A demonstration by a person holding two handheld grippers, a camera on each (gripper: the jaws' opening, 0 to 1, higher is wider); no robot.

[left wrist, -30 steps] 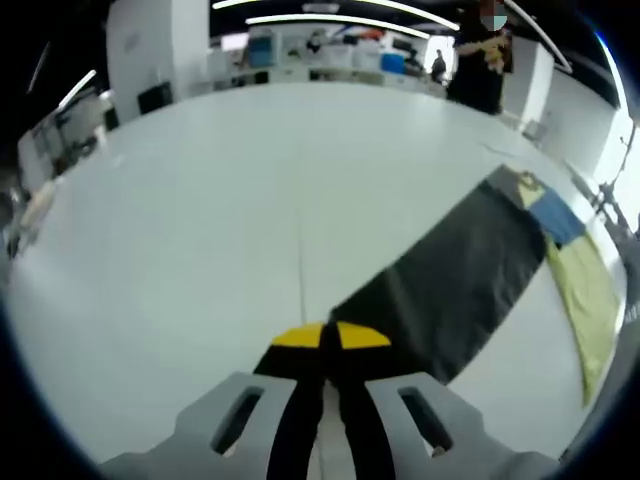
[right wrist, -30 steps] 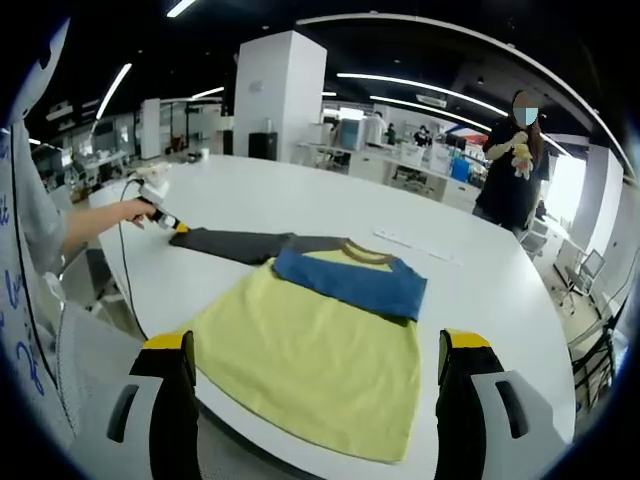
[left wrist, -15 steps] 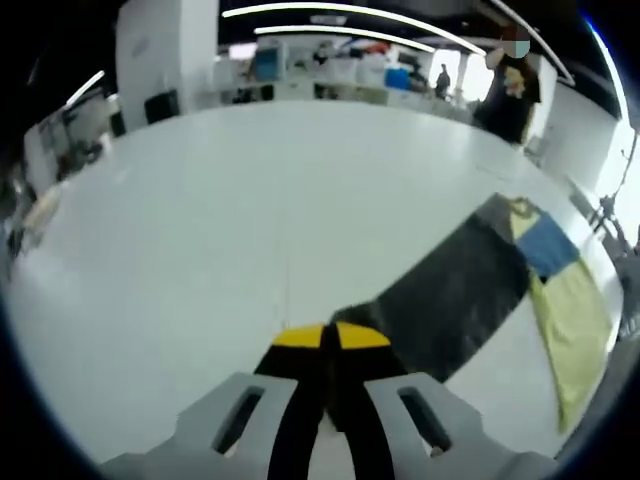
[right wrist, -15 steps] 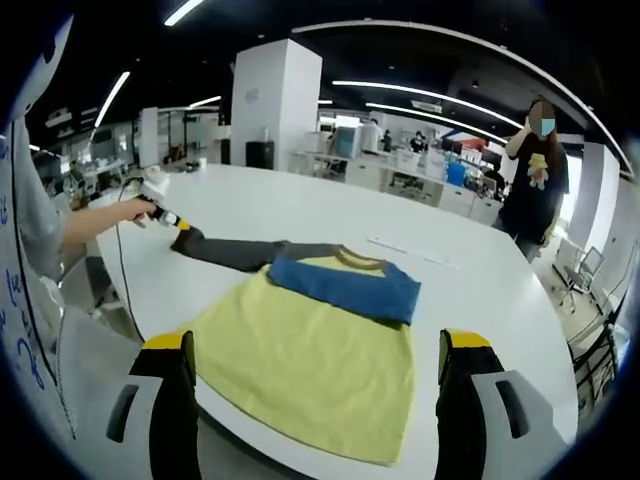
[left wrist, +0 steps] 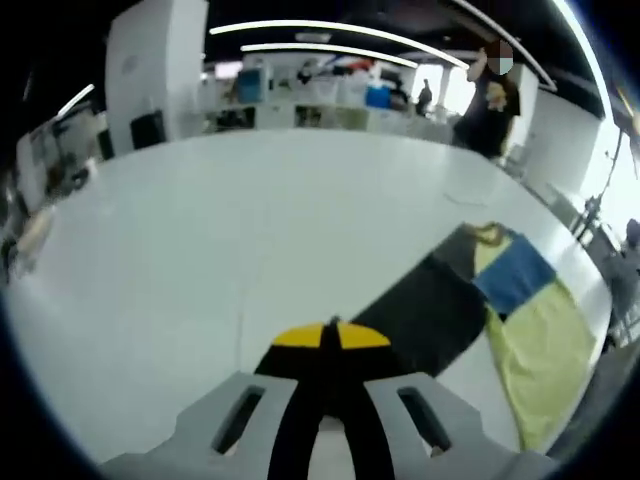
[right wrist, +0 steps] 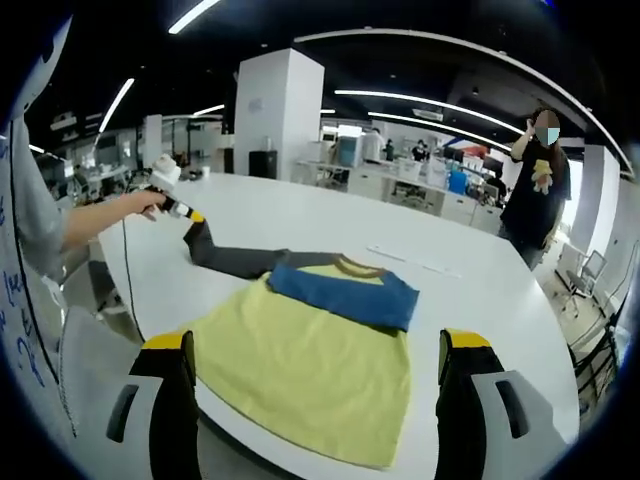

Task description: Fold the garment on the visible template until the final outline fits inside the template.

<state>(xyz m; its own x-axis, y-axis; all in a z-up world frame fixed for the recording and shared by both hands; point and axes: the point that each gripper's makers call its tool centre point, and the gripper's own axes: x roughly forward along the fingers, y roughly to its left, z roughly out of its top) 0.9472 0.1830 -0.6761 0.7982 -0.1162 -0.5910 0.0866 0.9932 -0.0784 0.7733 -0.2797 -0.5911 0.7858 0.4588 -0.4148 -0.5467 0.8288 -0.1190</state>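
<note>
Left gripper view: the left gripper [left wrist: 331,335] has its yellow-tipped jaws pressed together on the cuff of the dark sleeve [left wrist: 425,315], which runs toward 2 o'clock to the yellow garment [left wrist: 535,345] lying on the white table [left wrist: 250,220]. A blue sleeve [left wrist: 515,278] lies folded across the garment's top.

Right gripper view: the right gripper [right wrist: 315,380] hangs with jaws wide apart and nothing between them, the garment spread ahead at 12 o'clock. At 10 o'clock a hand [right wrist: 150,202] holds the left gripper with the sleeve end lifted. A bystander [right wrist: 535,185] stands at 2 o'clock.

white pillar [right wrist: 277,105] | ceiling light strips [right wrist: 410,96] | desks [right wrist: 440,190] behind
</note>
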